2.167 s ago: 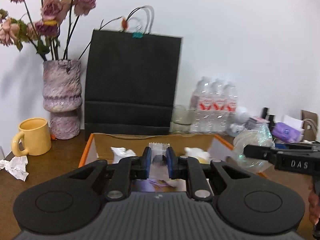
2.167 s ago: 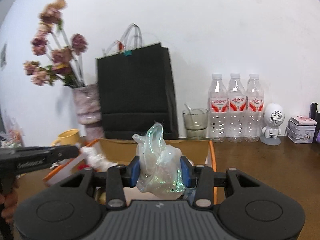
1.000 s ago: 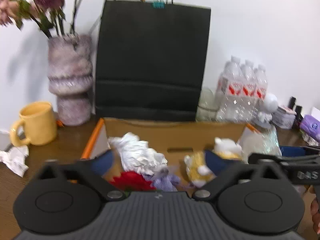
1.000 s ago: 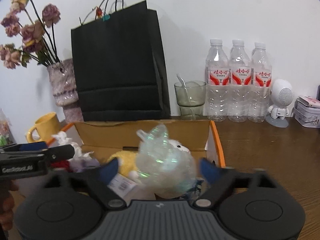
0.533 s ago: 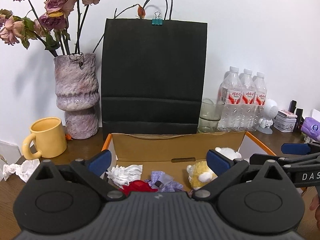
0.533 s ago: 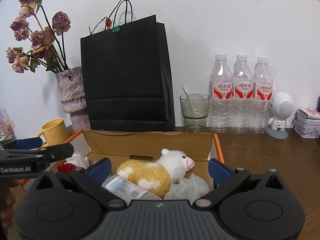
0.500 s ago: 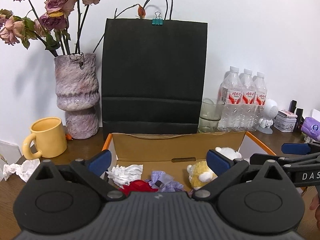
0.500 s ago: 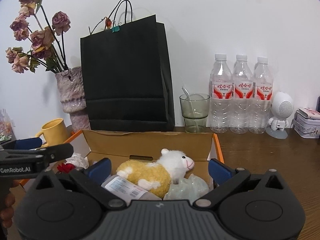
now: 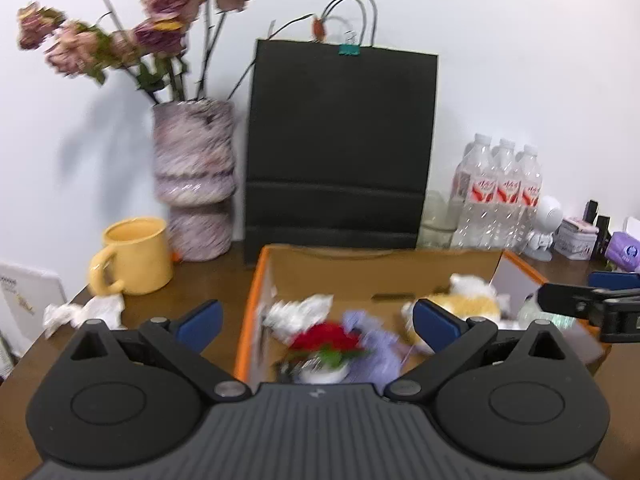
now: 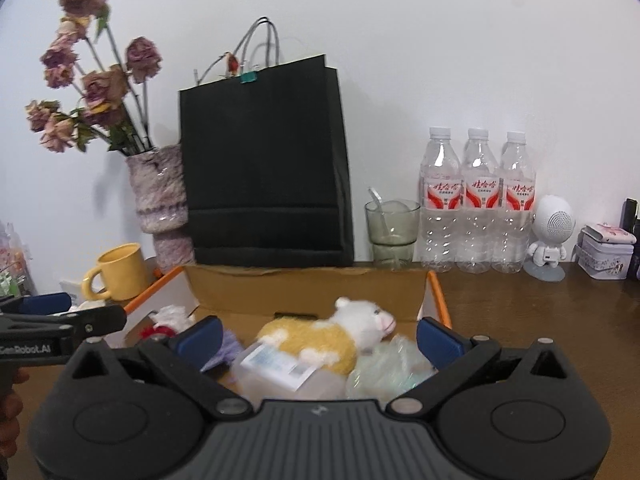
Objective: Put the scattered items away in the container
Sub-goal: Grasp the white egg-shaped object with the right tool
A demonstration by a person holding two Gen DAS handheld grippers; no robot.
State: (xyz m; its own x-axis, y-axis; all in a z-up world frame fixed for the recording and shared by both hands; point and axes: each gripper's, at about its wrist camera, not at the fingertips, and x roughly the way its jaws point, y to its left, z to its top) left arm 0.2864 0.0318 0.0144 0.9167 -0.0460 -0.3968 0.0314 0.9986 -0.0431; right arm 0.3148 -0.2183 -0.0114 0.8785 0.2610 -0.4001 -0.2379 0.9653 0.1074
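White wall backs your bench (image 10: pixel 540 320), with a black bag (image 10: pixel 264 160) behind the box (image 10: pixel 308 286). Your left hand-held gripper (image 9: pixel 316 322) is spread wide and holds nothing, over the box's left rim. Your right hand-held gripper (image 10: pixel 318 334) is equally wide and empty, above the box. Inside lie a plush sheep (image 10: pixel 332 338), a crumpled wrapper (image 10: pixel 390 368) and a red flower (image 9: pixel 326 340). One tissue (image 9: pixel 86 312) lies outside, by the mug (image 9: pixel 134 256).
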